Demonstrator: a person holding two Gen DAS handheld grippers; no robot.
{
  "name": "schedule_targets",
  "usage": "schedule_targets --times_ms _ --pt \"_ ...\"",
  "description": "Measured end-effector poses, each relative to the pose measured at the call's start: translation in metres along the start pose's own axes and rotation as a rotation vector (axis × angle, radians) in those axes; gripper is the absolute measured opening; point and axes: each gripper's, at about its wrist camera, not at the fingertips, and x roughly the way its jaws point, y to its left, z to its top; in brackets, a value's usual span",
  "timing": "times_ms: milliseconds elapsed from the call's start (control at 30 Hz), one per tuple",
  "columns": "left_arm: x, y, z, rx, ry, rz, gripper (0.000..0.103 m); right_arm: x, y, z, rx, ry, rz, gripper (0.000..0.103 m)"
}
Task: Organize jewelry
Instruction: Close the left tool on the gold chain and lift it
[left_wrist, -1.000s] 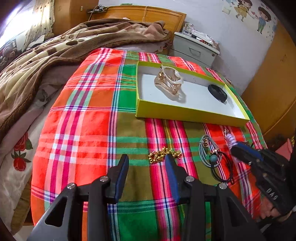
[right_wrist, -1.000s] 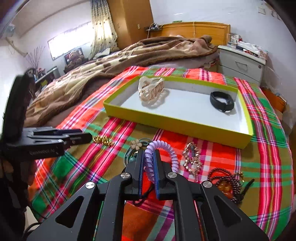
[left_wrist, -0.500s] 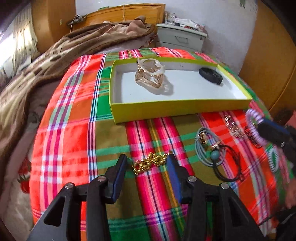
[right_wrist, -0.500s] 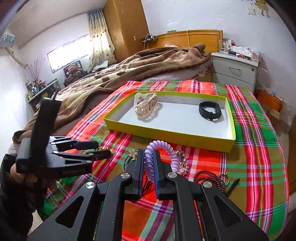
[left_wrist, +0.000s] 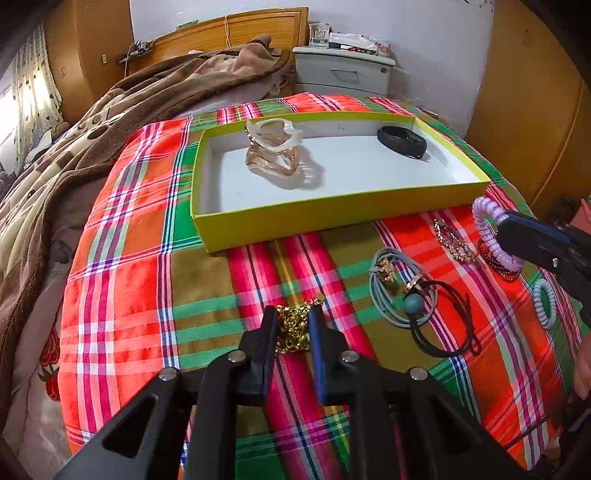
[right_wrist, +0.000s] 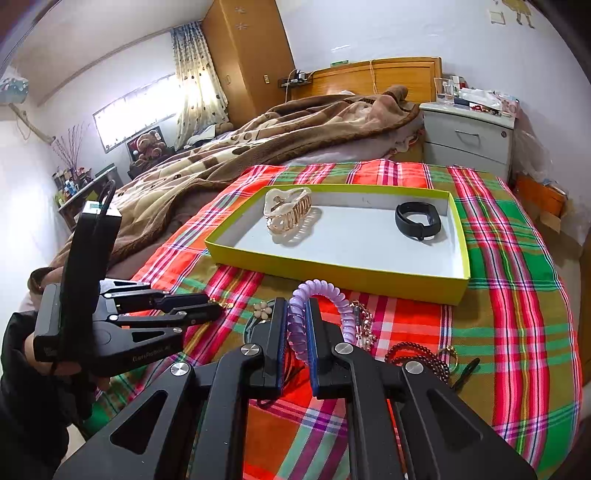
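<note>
Left wrist view: left tool (left_wrist: 293, 325) pitched steeply down at the plaid cloth (left_wrist: 122, 280) on the bed; its jaws have just been closing and now pinch the gold chain (left_wrist: 293, 328), which lies bunched on the cloth between them. Far of it sits the yellow tray (left_wrist: 332, 218), holding a pale hair claw (left_wrist: 273, 149) at left and a black band (left_wrist: 402, 141) at far right. Right of the chain lies a grey-blue hair tie bundle (left_wrist: 399, 291) tangled with a black cord (left_wrist: 454, 321); a rhinestone piece (left_wrist: 452, 242) and a pale blue coil tie (left_wrist: 545, 302) lie farther right. Right tool (left_wrist: 511, 225) enters from the right edge, carrying the purple coil tie (left_wrist: 491, 229) above the cloth. Right wrist view: right tool (right_wrist: 297, 317) angled down, jaws together, clamped on the purple coil tie (right_wrist: 321, 295), whose loop stands up ahead of the tips. Left tool (right_wrist: 218, 312) at left, held by a hand (right_wrist: 40, 354), tips down at the cloth. Dark bead bracelet (right_wrist: 417, 356) lies right of the right tool. Tray (right_wrist: 332, 269) lies beyond, nothing between.
</note>
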Motion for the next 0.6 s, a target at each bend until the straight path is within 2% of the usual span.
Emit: schedule_targets --times_ms 233,300,333,600 --pt "-0.003 0.001 -0.001 -0.013 -0.006 -0.026 0.014 0.001 0.000 0.001 -0.005 0.005 -0.005 0.010" --pt "-0.007 0.002 -0.001 -0.028 -0.017 -0.033 0.011 0.000 0.001 0.001 -0.007 0.003 -0.007 0.010" --pt "-0.010 0.003 0.000 -0.036 -0.027 -0.036 0.005 0.001 0.000 0.002 -0.006 0.001 -0.007 0.010" --pt "-0.021 0.010 0.002 -0.074 -0.052 -0.064 0.005 -0.002 0.001 0.002 -0.009 -0.007 -0.008 0.010"
